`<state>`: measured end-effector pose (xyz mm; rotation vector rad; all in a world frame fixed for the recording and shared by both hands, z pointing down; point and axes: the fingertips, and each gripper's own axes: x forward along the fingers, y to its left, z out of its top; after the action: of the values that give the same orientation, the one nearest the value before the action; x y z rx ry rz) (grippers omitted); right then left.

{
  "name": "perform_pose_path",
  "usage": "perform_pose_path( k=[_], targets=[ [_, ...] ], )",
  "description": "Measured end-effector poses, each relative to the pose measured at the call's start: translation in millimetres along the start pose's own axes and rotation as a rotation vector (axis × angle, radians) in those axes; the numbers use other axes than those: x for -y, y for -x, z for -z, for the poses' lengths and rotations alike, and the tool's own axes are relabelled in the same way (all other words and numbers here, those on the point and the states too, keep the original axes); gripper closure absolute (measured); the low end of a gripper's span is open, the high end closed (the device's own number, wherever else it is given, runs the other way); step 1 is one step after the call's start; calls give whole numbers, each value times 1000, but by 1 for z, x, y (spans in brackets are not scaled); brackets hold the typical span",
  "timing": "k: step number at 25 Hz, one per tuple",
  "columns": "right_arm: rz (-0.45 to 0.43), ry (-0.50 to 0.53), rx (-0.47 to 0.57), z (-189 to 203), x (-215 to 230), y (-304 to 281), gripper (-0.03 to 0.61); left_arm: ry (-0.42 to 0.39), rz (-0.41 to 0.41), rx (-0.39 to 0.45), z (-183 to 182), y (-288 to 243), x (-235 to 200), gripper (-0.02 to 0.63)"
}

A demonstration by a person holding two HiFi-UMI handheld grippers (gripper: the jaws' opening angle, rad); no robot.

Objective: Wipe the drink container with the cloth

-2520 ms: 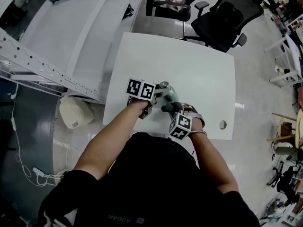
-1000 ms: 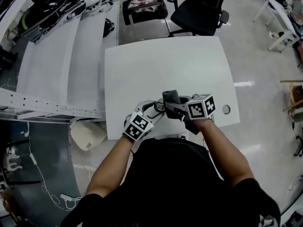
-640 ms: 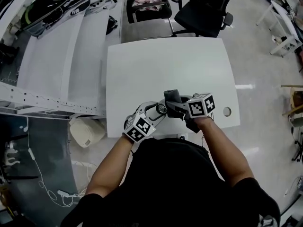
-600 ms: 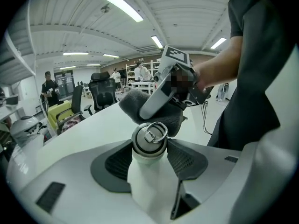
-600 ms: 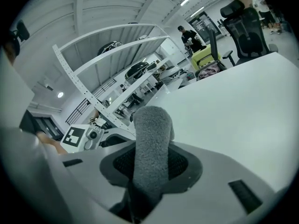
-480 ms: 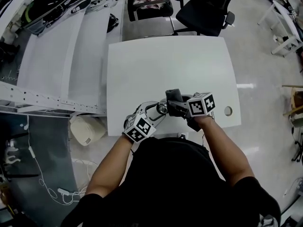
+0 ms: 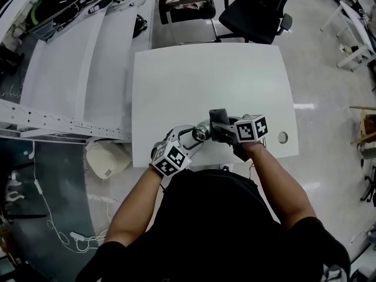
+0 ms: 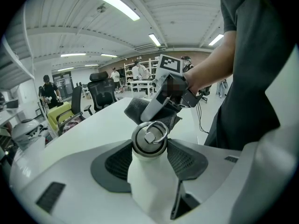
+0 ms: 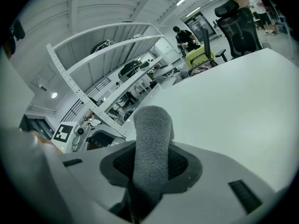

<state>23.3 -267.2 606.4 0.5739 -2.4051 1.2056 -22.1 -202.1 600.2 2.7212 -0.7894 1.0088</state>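
Left tool (image 7: 191, 137) clamps the white drink bottle (image 8: 150, 181) over the desk's (image 7: 205, 81) near edge; right tool (image 9: 150, 164) pinches the grey cloth (image 9: 152, 134) beside its cap (image 8: 149, 138). Wiping seems in hand; next, rub cloth along the body.

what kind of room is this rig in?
Probably an open-plan lab or office: a white rectangular table, a black swivel office chair at its far side, and a white perforated metal shelving rack beside it.

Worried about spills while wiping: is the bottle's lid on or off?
On. The metal ring lid sits on the white bottle, held in the left claw.
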Motion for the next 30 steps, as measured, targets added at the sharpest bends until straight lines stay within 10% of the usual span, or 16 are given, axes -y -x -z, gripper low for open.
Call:
perform_pose_path(
  k=[30],
  targets=[
    [165,-1,-82,25,66,-13,466,-15,-3,-9,1,2,2,371]
  ],
)
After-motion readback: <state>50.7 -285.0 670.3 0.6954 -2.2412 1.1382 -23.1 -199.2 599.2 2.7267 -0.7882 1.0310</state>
